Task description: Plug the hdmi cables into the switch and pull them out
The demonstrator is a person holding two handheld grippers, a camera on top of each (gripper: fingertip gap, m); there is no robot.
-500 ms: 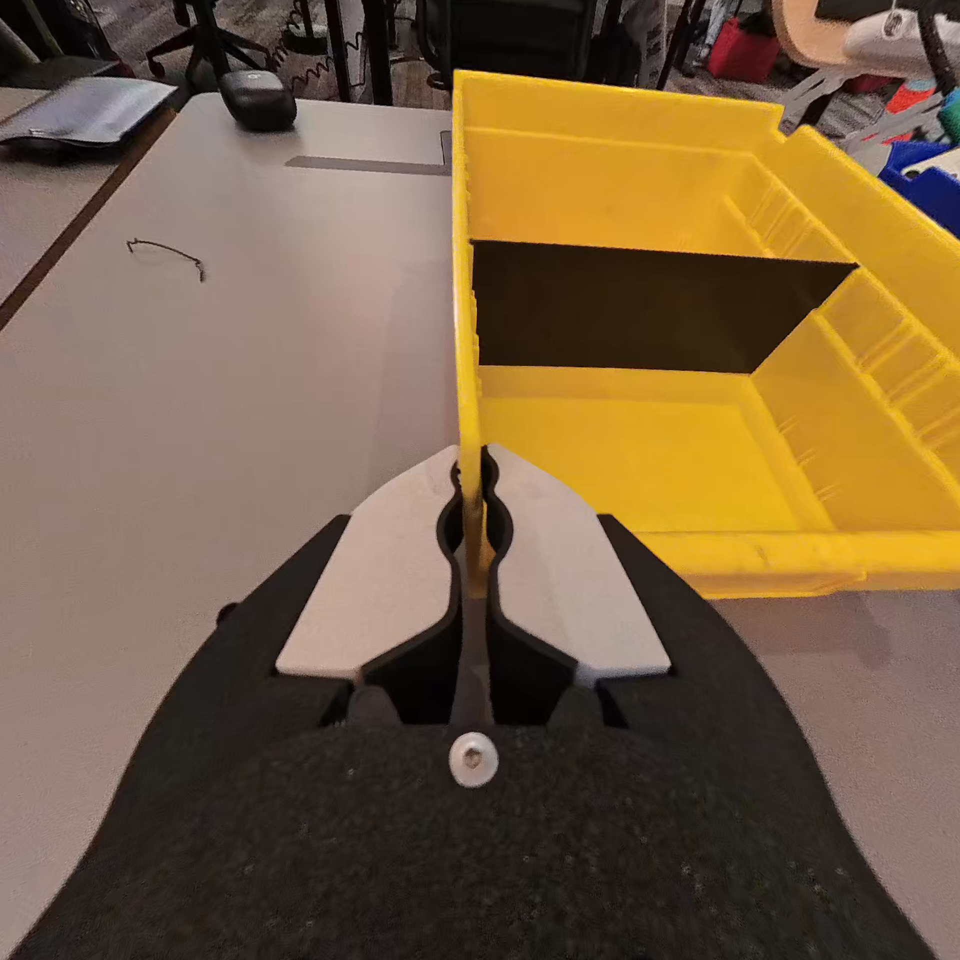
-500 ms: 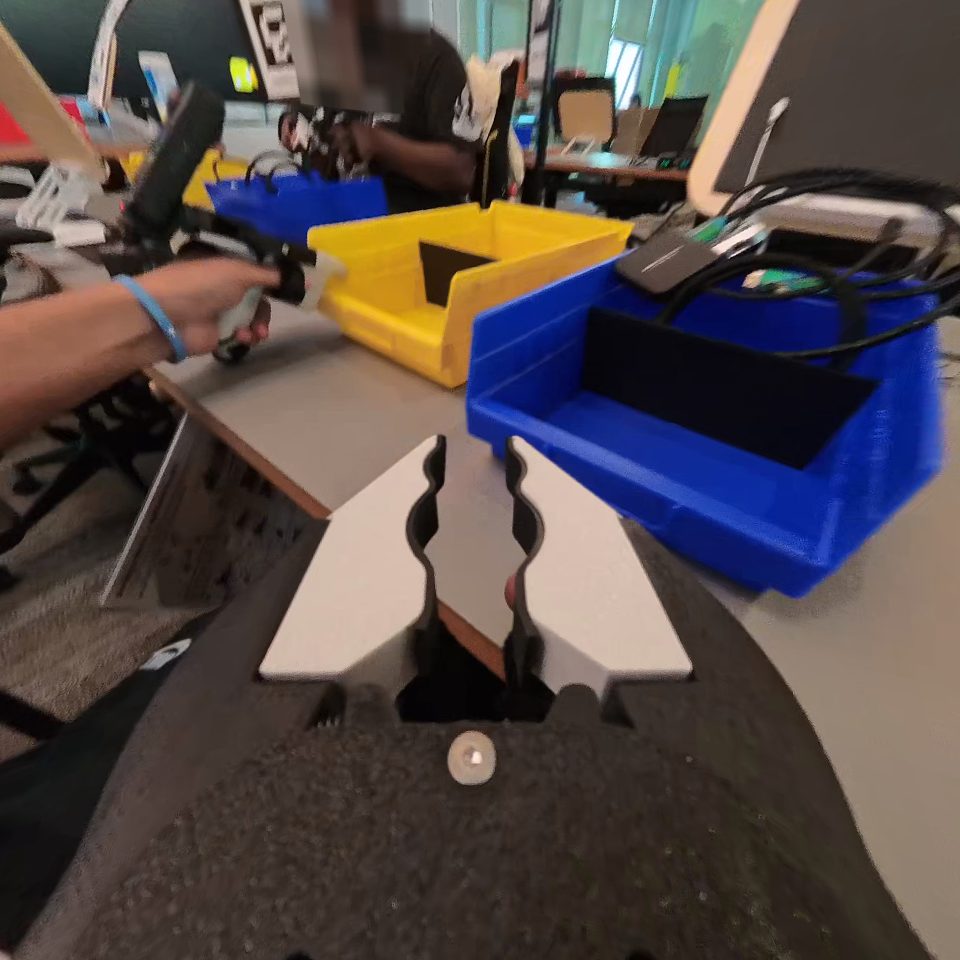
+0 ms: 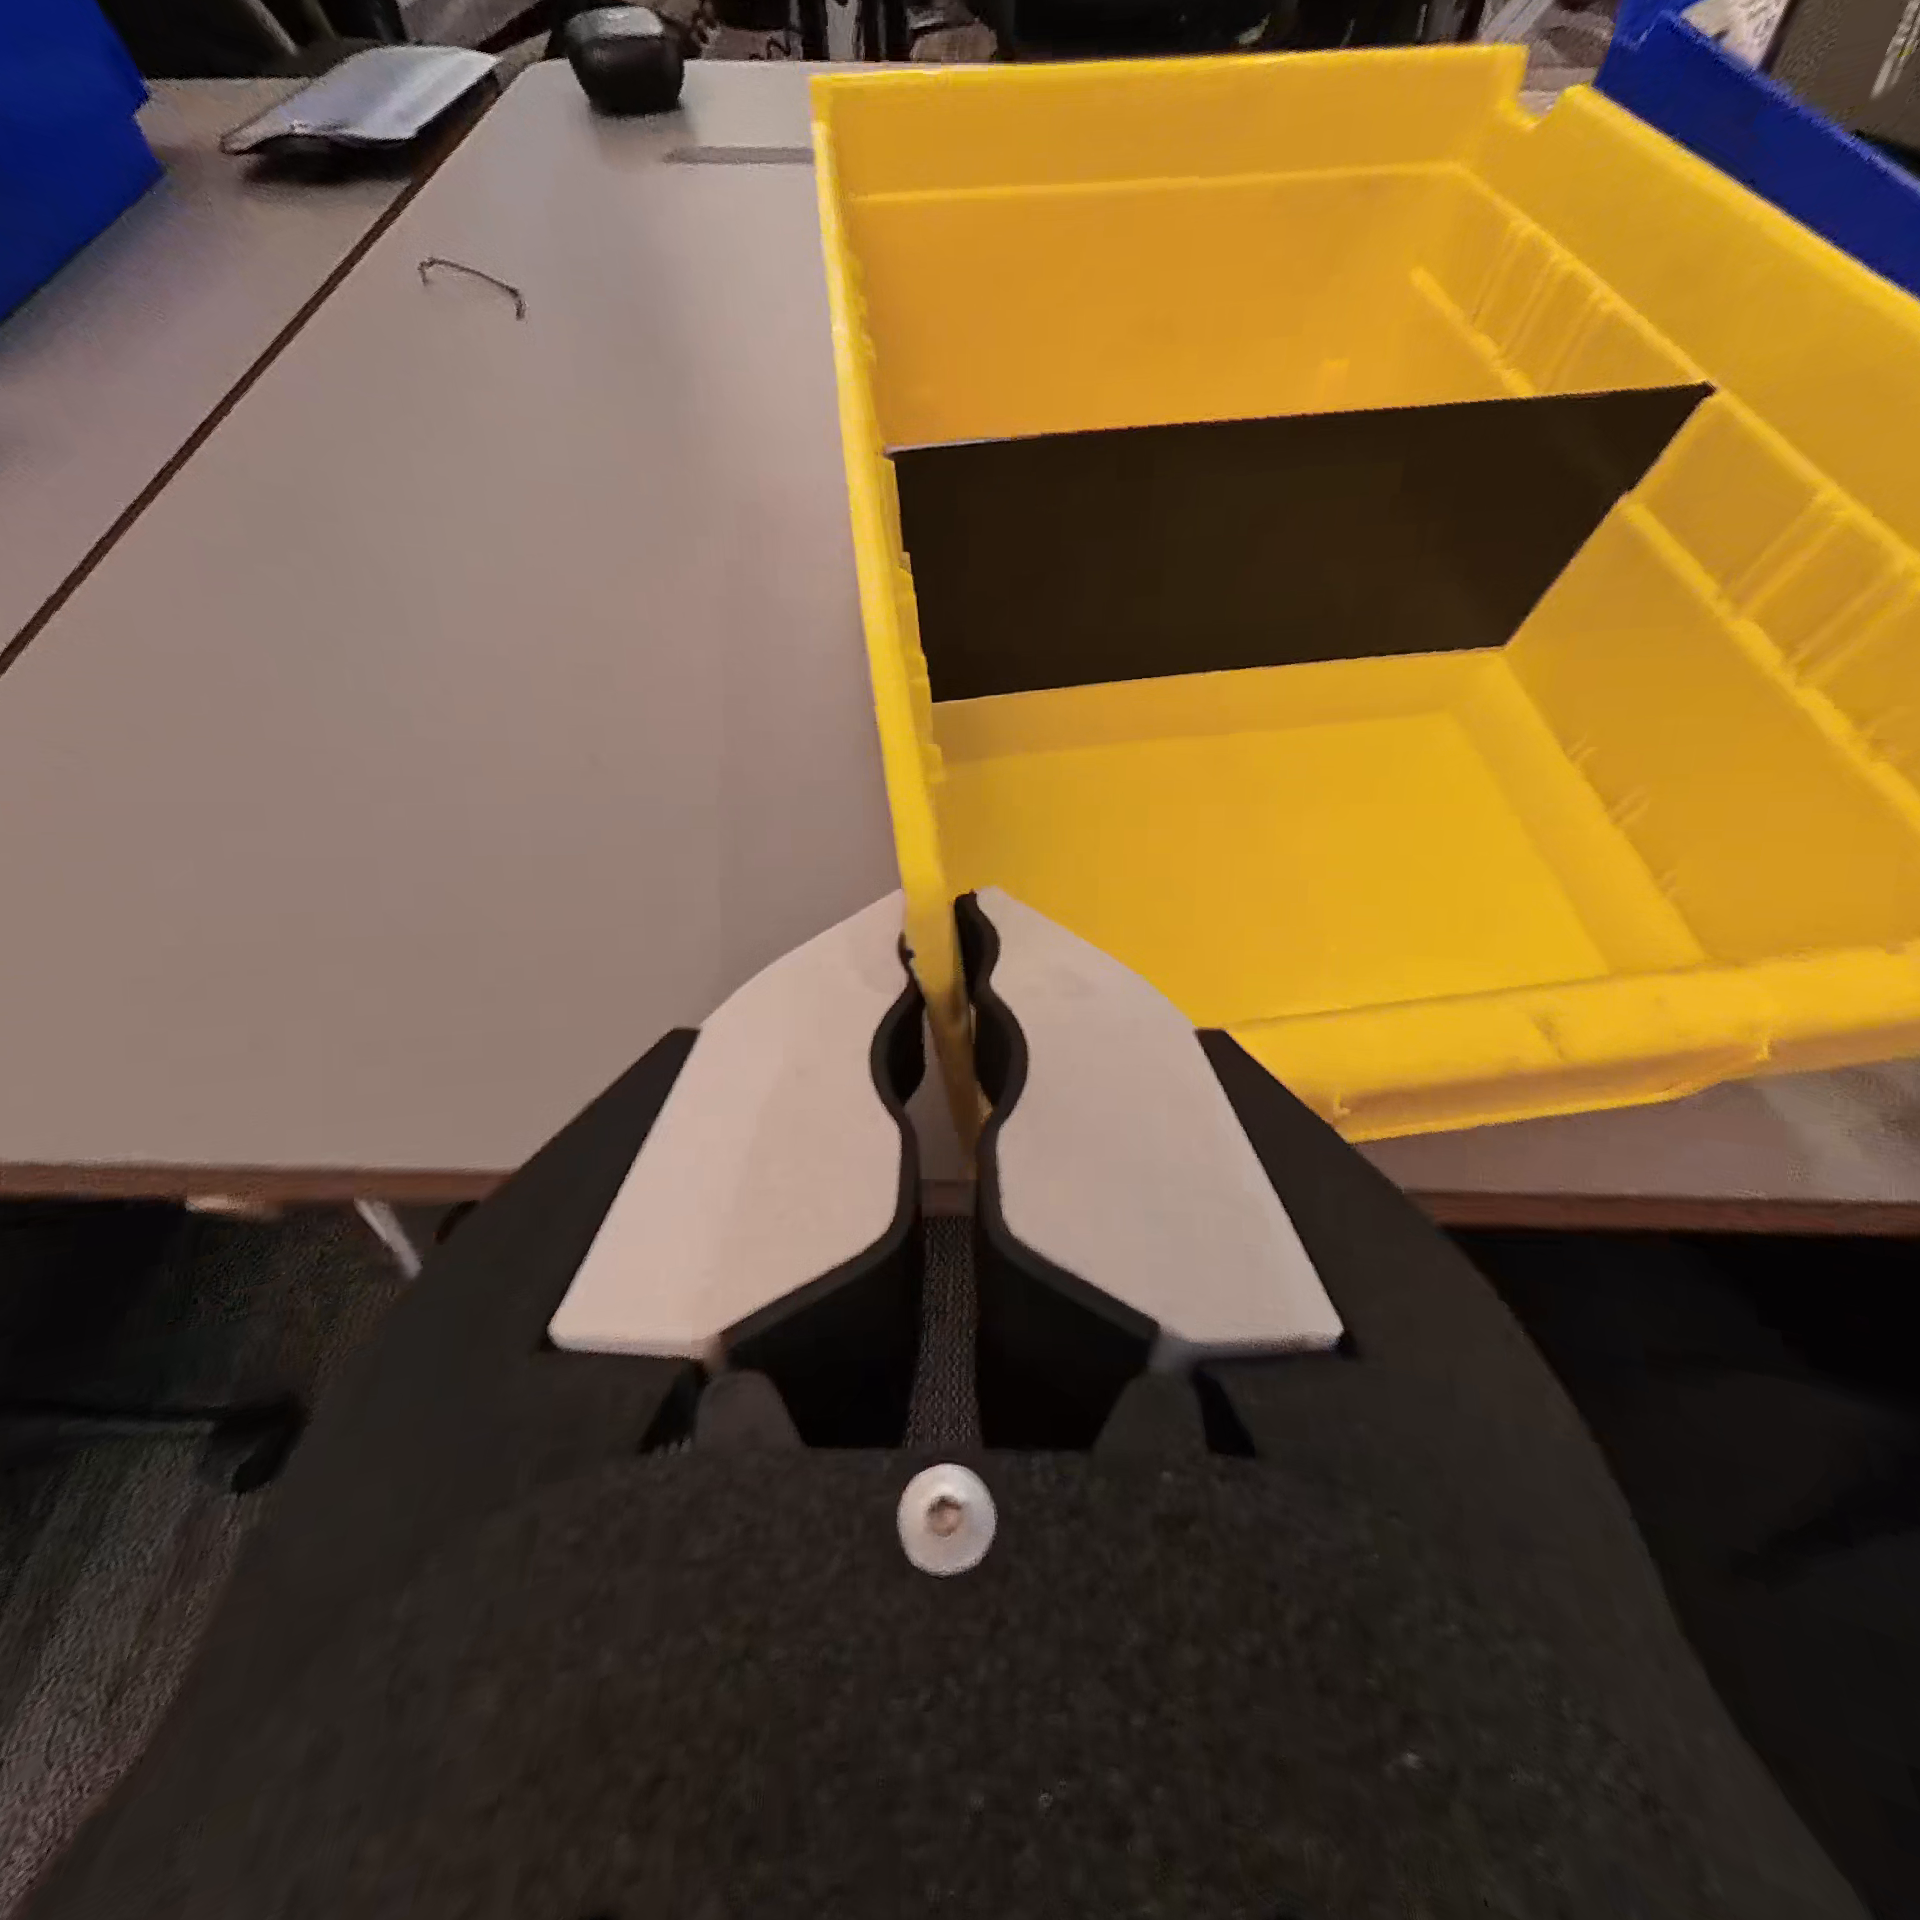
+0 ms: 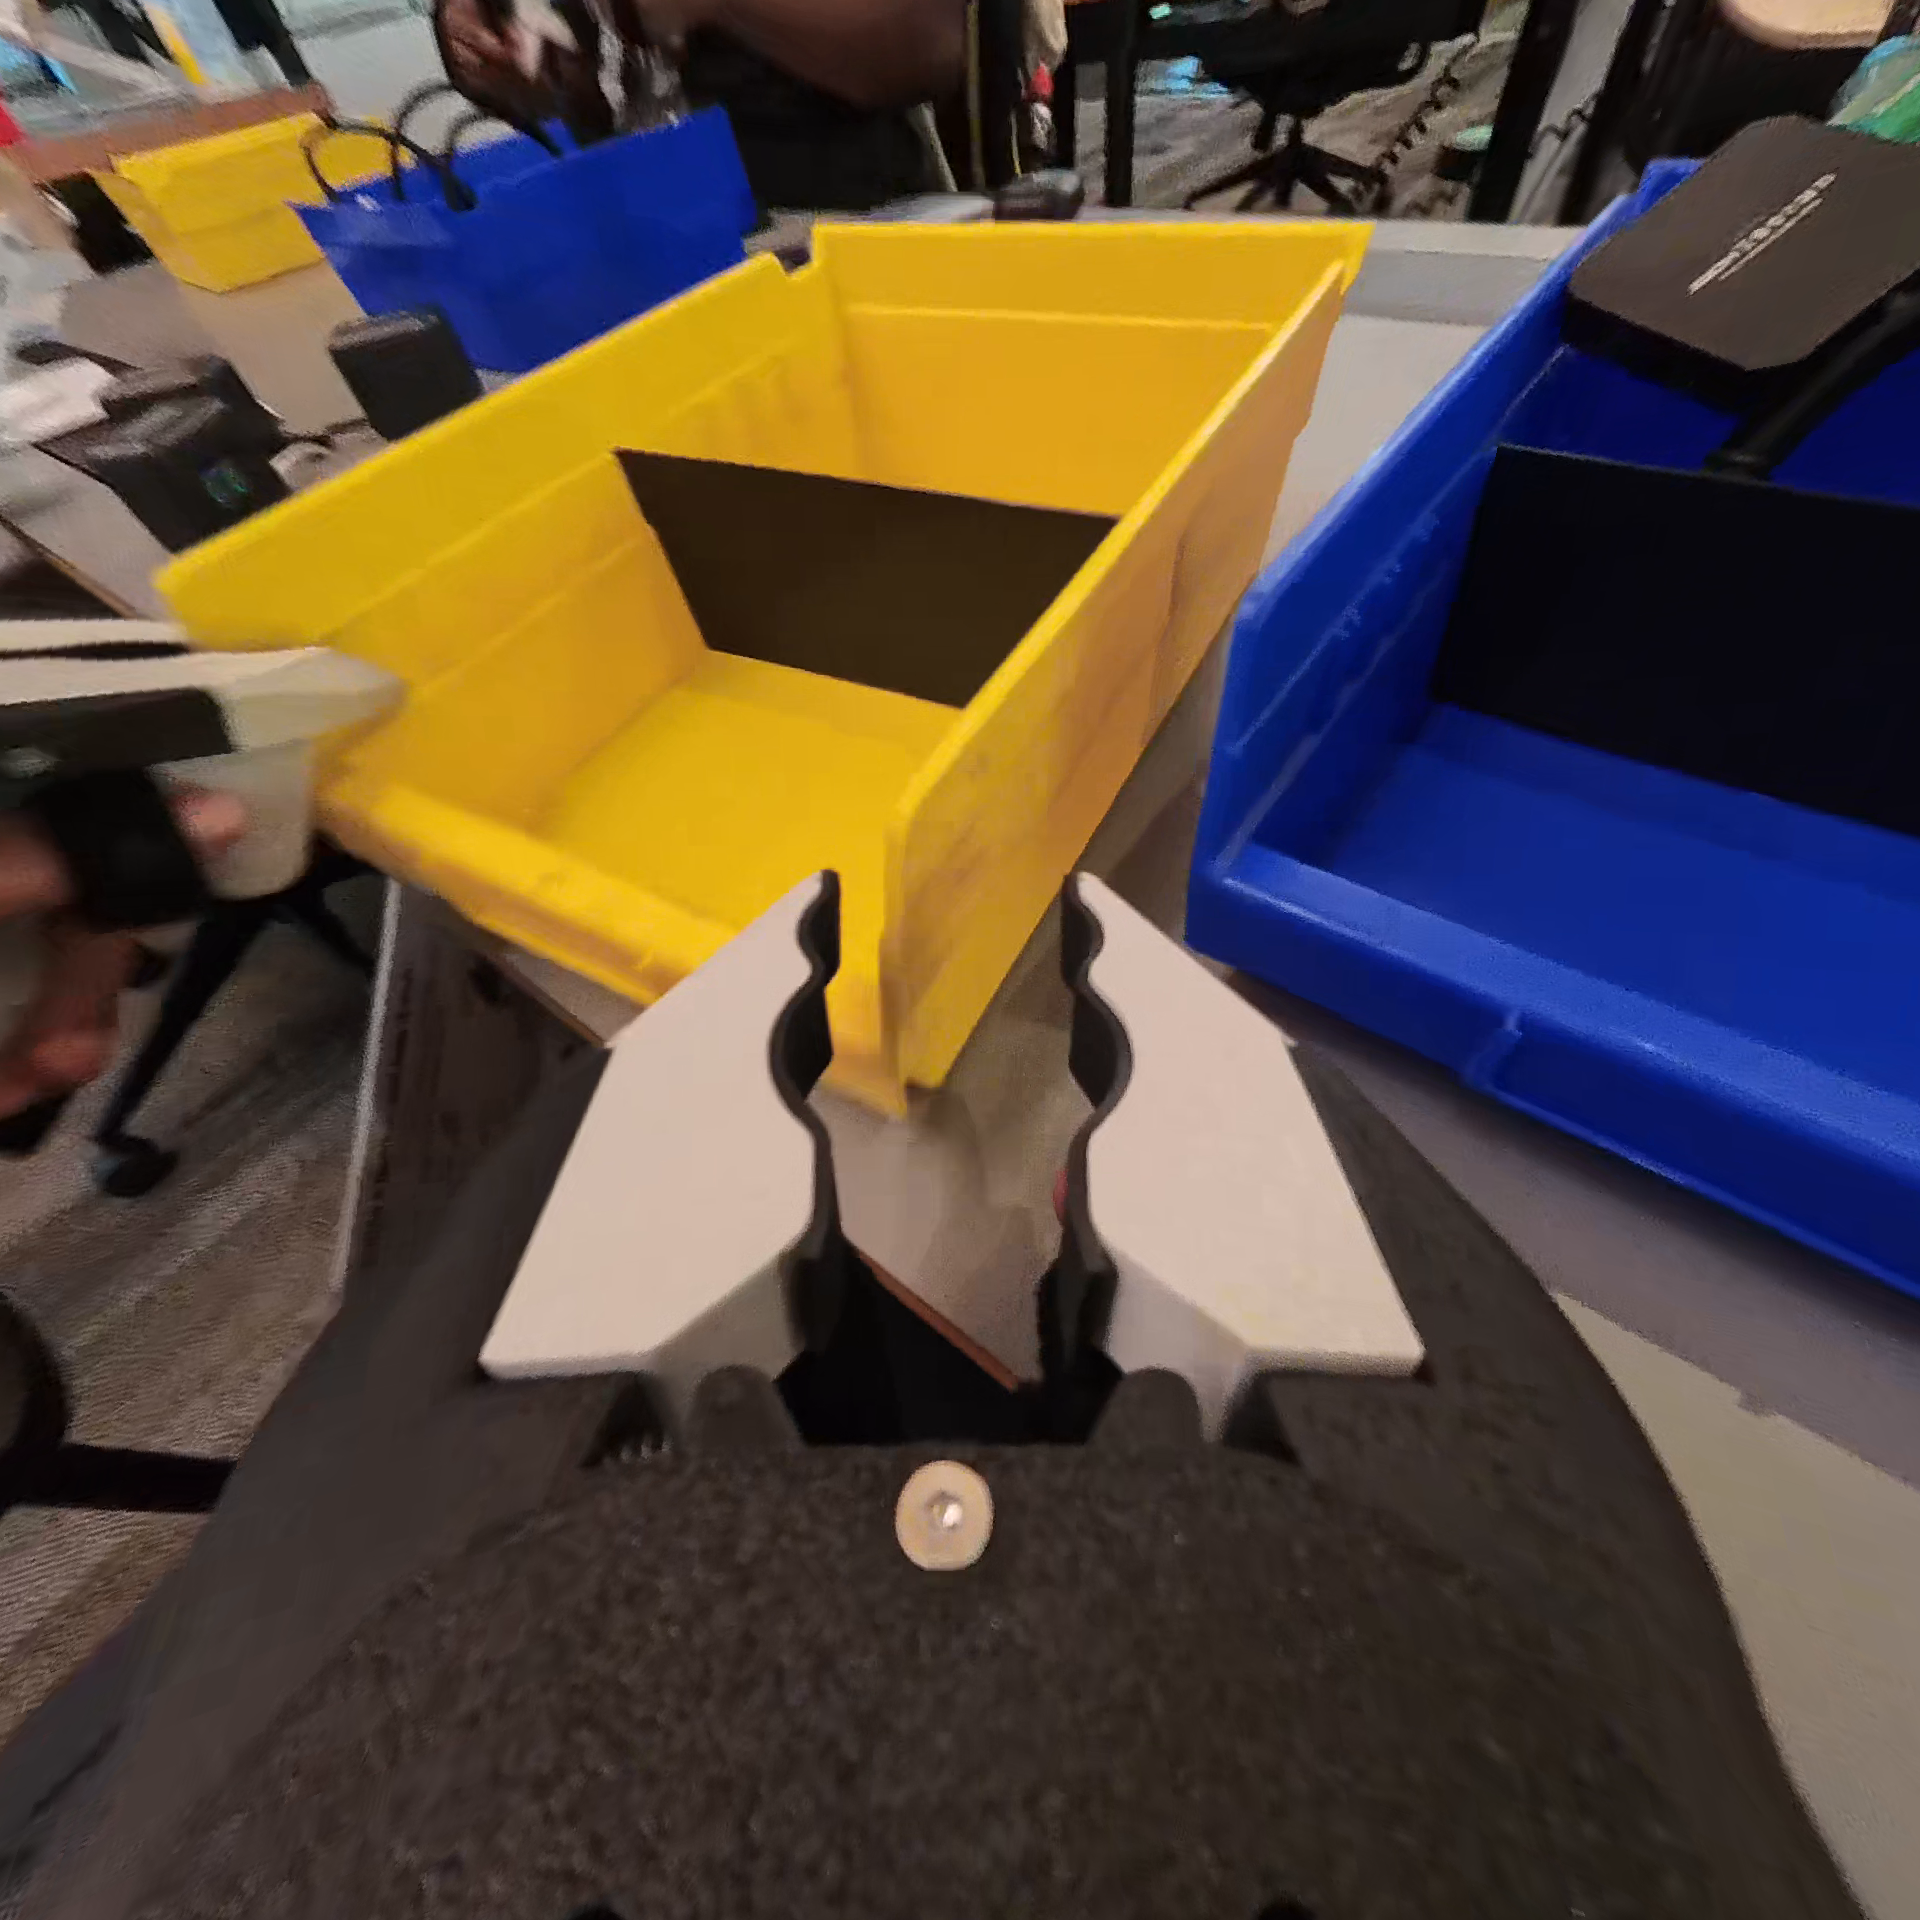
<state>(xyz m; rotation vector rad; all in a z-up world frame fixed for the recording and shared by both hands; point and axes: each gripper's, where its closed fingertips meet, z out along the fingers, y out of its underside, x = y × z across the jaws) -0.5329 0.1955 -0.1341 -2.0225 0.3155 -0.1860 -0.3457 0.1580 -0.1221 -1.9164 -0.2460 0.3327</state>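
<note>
While the left gripper stays clamped on the near corner of the yellow bin's left wall, the bin has been pulled toward the table edge since half a second ago, and the right gripper, empty with its jaws apart, has moved to straddle the bin's near right corner. I judge this is only preparation, no cable is plugged yet. Farther away, at about 2 o'clock from the right gripper, the black switch rests in the blue bin; one cable leaves it.
</note>
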